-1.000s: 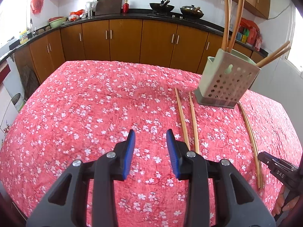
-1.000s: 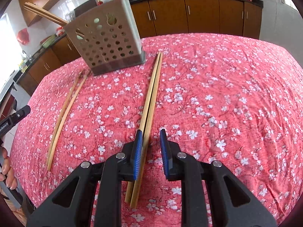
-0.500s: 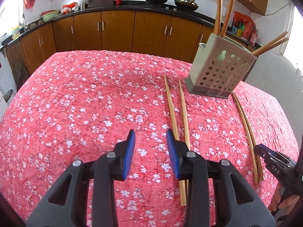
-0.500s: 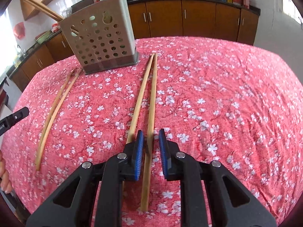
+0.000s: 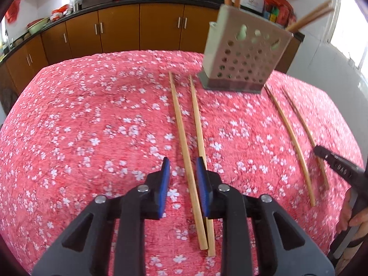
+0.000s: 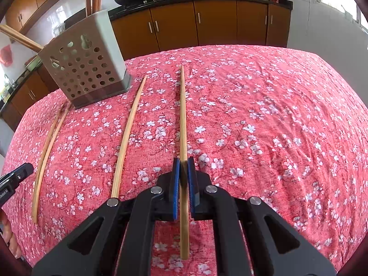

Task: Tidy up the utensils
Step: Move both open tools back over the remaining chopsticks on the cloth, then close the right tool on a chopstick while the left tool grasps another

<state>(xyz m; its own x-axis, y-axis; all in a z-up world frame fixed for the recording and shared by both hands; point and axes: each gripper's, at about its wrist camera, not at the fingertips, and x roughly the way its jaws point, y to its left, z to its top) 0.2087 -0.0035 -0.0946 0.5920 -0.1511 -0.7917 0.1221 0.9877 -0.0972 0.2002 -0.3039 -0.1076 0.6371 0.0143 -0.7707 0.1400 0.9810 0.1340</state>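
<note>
A grey perforated utensil holder (image 5: 246, 53) stands at the far side of the red flowered tablecloth with several chopsticks standing in it; it also shows in the right wrist view (image 6: 85, 62). My left gripper (image 5: 181, 174) is open, its jaws on either side of one chopstick (image 5: 184, 151) of a loose pair; the other chopstick (image 5: 199, 133) lies under the right jaw. My right gripper (image 6: 183, 172) is shut on a chopstick (image 6: 183, 119). Its partner (image 6: 128, 133) lies to the left on the cloth.
The table's edges (image 6: 340, 85) fall away on all sides. Brown kitchen cabinets (image 5: 119, 25) and a counter with woks stand behind. The other pair of chopsticks (image 6: 49, 142) lies far left in the right wrist view. The right gripper's tip (image 5: 333, 163) shows at the left view's right edge.
My right gripper closed on one chopstick and drew it away from its partner. My left gripper moved right, over the loose pair, and one chopstick now sits between its jaws.
</note>
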